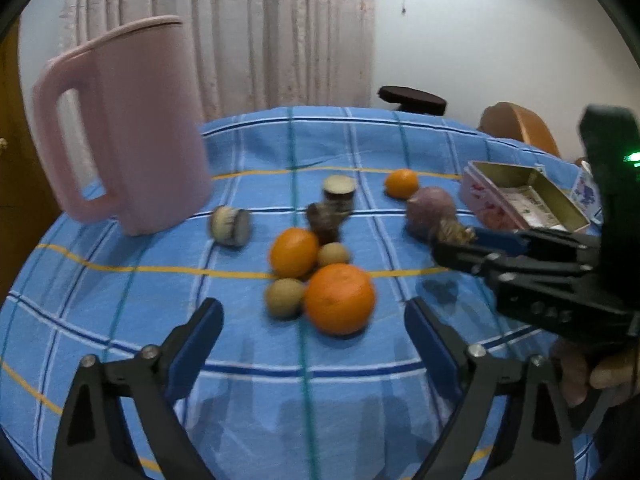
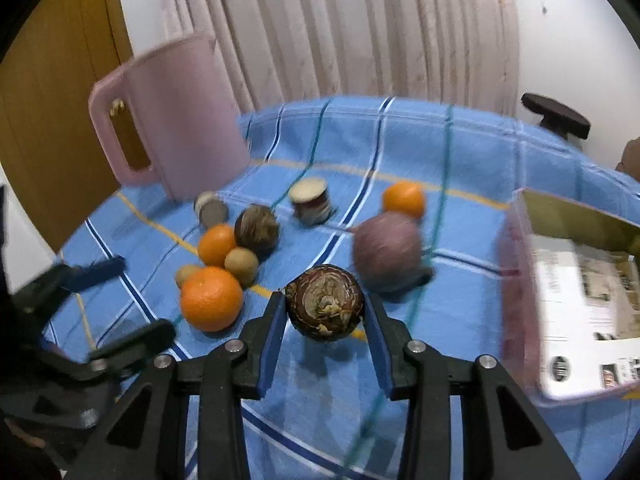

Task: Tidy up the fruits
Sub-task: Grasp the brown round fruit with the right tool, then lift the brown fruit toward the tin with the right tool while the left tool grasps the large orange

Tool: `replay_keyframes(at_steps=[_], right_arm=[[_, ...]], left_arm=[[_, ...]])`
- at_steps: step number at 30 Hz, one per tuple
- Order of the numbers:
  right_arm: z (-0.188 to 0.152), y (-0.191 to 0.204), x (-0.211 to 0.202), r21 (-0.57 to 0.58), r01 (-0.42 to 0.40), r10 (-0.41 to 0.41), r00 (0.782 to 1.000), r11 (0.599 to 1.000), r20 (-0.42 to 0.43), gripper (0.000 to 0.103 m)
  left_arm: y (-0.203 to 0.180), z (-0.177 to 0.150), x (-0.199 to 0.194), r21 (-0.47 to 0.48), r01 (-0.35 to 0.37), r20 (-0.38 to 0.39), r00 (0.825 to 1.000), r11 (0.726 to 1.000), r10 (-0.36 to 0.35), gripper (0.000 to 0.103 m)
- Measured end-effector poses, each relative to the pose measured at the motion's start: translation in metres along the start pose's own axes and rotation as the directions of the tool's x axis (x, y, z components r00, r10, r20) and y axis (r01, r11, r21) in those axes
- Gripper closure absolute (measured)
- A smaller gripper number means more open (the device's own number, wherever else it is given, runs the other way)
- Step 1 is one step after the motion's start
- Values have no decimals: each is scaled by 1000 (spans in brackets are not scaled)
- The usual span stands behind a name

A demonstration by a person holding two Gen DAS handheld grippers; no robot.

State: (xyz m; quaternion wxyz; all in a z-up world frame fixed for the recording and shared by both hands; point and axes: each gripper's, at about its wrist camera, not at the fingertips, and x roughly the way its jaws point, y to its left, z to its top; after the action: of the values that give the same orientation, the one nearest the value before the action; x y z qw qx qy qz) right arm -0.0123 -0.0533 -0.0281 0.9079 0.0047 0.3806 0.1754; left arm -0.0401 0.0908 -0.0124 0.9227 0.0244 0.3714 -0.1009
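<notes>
My right gripper [image 2: 325, 306] is shut on a dark brown round fruit [image 2: 325, 304] and holds it above the blue checked cloth; it also shows in the left wrist view [image 1: 454, 236]. My left gripper [image 1: 314, 318] is open and empty, just in front of a cluster of two oranges [image 1: 339, 298] [image 1: 294, 252] and two small brown fruits [image 1: 285, 297] [image 1: 333, 254]. A third orange [image 1: 401, 183] and a purple round fruit [image 1: 431, 207] lie farther right. Another dark brown fruit [image 2: 256, 230] sits behind the cluster.
A pink jug [image 1: 132, 128] stands at the back left. An open pink tin box [image 1: 520, 200] lies at the right, also in the right wrist view [image 2: 568, 300]. Two small jars [image 1: 339, 192] [image 1: 230, 226] lie on the cloth [image 1: 260, 152]. A dark stool [image 1: 412, 100] stands behind the table.
</notes>
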Motion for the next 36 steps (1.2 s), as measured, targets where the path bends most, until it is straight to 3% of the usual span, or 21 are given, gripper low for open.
replay_keyframes(at_steps=[5,11,14,16,18,19,22,28,33,36], right_arm=[[-4,-19,-24,23,14,-15,998,1000,57,62],[-1,-32,-36,47,14,-18,997,999,73,62],[-1,-35,-38,52,19,-23,997,998,70,62],[-2,-36,-38,50,24,-27,998,998,64,62],[-3,-37,-38,49,27,-31,998,998,63,62],[-3,-39,-40,52,28,-32,997,998,67,62],[-2,-41,-46,58,25,-30,996,998,89,62],[0,-48,-61,57,73,-81,986,996,143,62],[5,-74,-85,105,145,-165,964,984,208,62],[6,-102,-94,146,210,-238,947,967,217,62]], left_arm=[[-20,7,24,28,6,-51,999,1000,-5,42],[-25,15,39,50,-30,-54,998,998,33,42],[-33,18,49,120,-61,-53,996,991,68,42],[-30,16,58,115,-81,-105,990,990,94,41],[-21,13,56,76,-47,-110,992,996,55,52],[-17,12,54,66,-39,-109,993,997,46,53],[-8,10,48,21,-15,-86,996,1000,16,53],[-7,14,24,-25,21,48,999,999,-20,53],[-37,32,3,4,91,167,982,996,-90,53],[-65,43,3,39,144,186,971,989,-148,53]])
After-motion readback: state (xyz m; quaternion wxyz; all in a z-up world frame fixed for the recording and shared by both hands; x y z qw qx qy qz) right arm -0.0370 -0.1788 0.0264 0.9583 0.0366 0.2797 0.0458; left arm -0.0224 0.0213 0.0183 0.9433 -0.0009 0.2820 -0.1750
